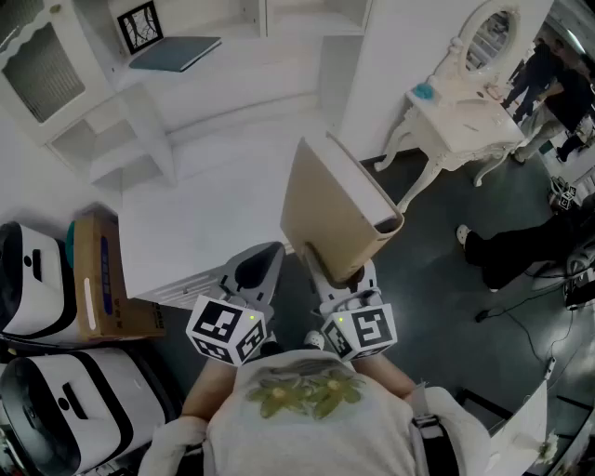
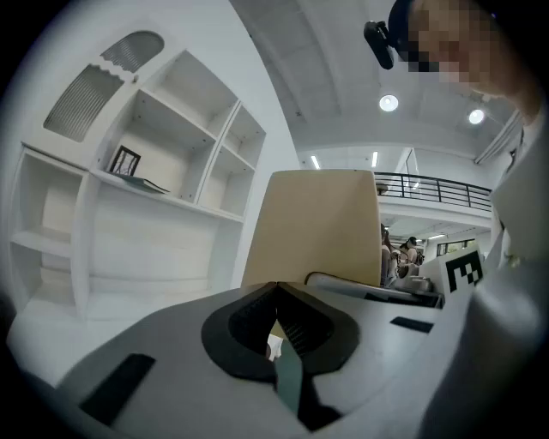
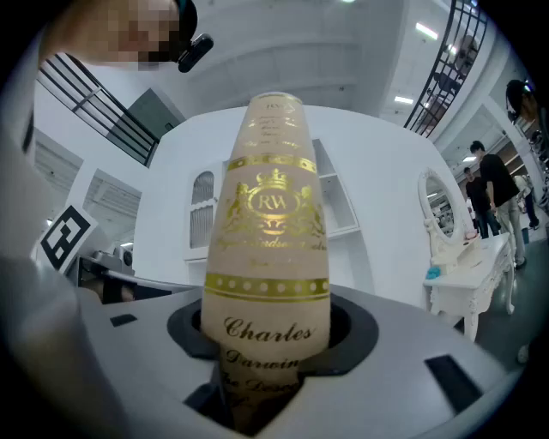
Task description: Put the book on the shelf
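A tan hardback book (image 1: pixel 335 209) stands tilted up in front of me, with my right gripper (image 1: pixel 346 276) shut on its lower end. In the right gripper view its spine (image 3: pixel 270 240) with gold lettering rises from between the jaws of the right gripper (image 3: pixel 266 369). My left gripper (image 1: pixel 265 256) is just to the left of the book and holds nothing; in its own view the left gripper (image 2: pixel 276 321) has its jaws closed together, and the book's cover (image 2: pixel 317 223) stands close behind them. The white shelf unit (image 1: pixel 186 102) lies ahead and to the left.
A framed picture (image 1: pixel 139 26) and a flat blue-grey book (image 1: pixel 177 53) lie on an upper shelf. A white dressing table with a mirror (image 1: pixel 465 112) stands at the right. A cardboard box (image 1: pixel 102 279) and white cases (image 1: pixel 37 279) sit at the left. A person's legs (image 1: pixel 521 246) are at the right.
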The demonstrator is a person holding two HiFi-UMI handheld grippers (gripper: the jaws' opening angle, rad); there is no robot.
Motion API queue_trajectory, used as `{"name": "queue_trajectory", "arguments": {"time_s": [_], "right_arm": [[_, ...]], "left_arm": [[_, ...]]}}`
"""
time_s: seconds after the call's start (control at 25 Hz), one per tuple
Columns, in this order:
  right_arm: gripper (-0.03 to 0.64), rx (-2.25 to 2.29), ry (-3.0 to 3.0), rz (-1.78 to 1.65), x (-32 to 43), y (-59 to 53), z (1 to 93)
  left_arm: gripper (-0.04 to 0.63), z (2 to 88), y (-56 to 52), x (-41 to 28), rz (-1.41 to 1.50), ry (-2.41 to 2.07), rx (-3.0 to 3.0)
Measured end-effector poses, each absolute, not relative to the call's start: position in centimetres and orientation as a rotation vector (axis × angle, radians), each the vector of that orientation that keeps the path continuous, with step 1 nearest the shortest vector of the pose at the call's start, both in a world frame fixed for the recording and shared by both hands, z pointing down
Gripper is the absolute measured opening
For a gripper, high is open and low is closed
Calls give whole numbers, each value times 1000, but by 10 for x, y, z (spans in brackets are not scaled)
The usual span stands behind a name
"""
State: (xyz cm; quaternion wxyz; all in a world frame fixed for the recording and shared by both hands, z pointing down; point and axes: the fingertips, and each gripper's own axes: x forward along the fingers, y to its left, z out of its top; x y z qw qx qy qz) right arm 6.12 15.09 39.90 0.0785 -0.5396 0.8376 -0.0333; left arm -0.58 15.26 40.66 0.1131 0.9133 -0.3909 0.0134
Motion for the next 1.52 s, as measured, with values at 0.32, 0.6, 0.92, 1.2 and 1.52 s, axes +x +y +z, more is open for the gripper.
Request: {"name": "queue_trajectory", "arguments": {"time_s": [0.32, 0.6, 0.92, 1.2, 1.52], "right_arm": [[233, -1605, 2480, -129, 84, 154, 391], [232, -1555, 2492, -105, 117, 162, 391], [233, -1533, 2509, -153, 135, 160, 403], [233, -1529, 2526, -169, 125, 142, 407], [233, -1549, 2497, -124, 114, 87, 397]], "left_arm": [[28, 399, 153, 8, 40, -1178, 2676], [28, 405, 162, 40, 42, -1210, 2664], [28, 426, 171, 48, 81, -1251, 2606], [28, 427, 147, 34, 62, -1266, 2584], [28, 414, 87, 22, 48, -1238, 2632]]}}
